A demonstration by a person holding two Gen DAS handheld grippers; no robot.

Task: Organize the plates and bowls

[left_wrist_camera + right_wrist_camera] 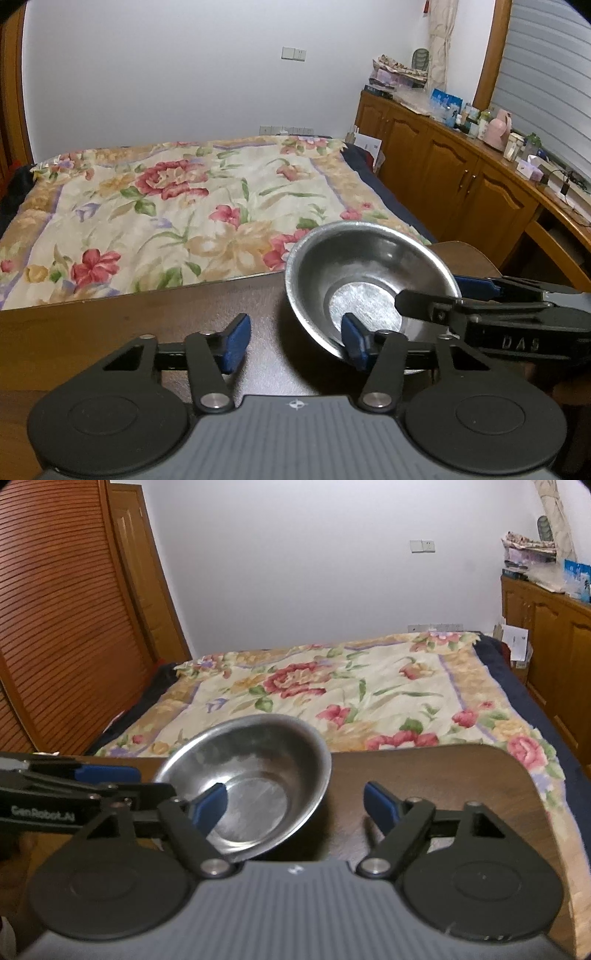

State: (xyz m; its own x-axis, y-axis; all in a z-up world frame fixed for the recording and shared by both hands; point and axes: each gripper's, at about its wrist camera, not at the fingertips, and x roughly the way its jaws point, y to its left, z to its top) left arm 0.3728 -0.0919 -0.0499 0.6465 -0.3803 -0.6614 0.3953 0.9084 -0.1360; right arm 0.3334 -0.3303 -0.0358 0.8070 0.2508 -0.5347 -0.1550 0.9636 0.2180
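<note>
Left gripper: nearest the lens; fingers spread, one blue pad inside the bowl's near rim, the other clear of it over bare wood. No pinch visible.
Tabletop: dark wood, bed beyond its far edge.
Bowl: steel, empty, tilted, near rim toward both grippers.
Right gripper: fingers spread, one pad inside the bowl, the other outside.
Handling note: each pair should straddle the rim wall before closing; the tilted steel likely slips, so squeeze evenly from both sides.

Steel bowl on dark table
</note>
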